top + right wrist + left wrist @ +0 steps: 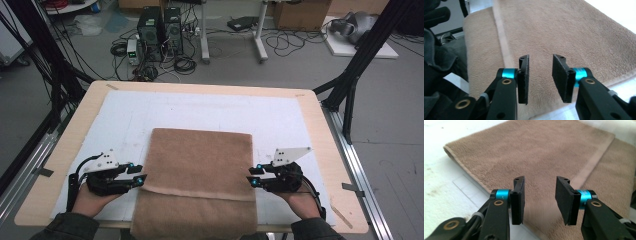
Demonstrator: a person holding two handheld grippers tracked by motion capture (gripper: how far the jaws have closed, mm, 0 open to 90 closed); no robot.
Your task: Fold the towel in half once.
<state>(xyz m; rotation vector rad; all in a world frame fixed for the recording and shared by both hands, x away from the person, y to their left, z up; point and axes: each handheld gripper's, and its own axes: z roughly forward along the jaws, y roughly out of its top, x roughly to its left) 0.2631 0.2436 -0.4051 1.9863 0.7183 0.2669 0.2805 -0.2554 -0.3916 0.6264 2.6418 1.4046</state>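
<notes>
At the left of the bench (65, 165), the left gripper (141, 178) rests in the person's left hand (95, 197), pointing right toward the brown towel (200, 170). Its jaws stand partly apart with nothing between them; in the left gripper view the left gripper (539, 195) hangs just above the towel's (536, 152) near left edge, the pads clear of the cloth. No brand, label or writing can be read on the gripper, the towel or the white mat (125, 115) under it.

Between the two grippers the towel lies folded flat on the mat, its far edge near the middle of the bench and its near end draped over the bench's near edge. A paler hem band (200, 191) crosses it from left to right, level with both grippers.

At the right, the right gripper (252, 176), held in the right hand (302, 202), points left at the towel's right edge. Its jaws are likewise partly open and empty; the right gripper view shows the right gripper (540, 75) over the towel (564, 30), not pinching it.
</notes>
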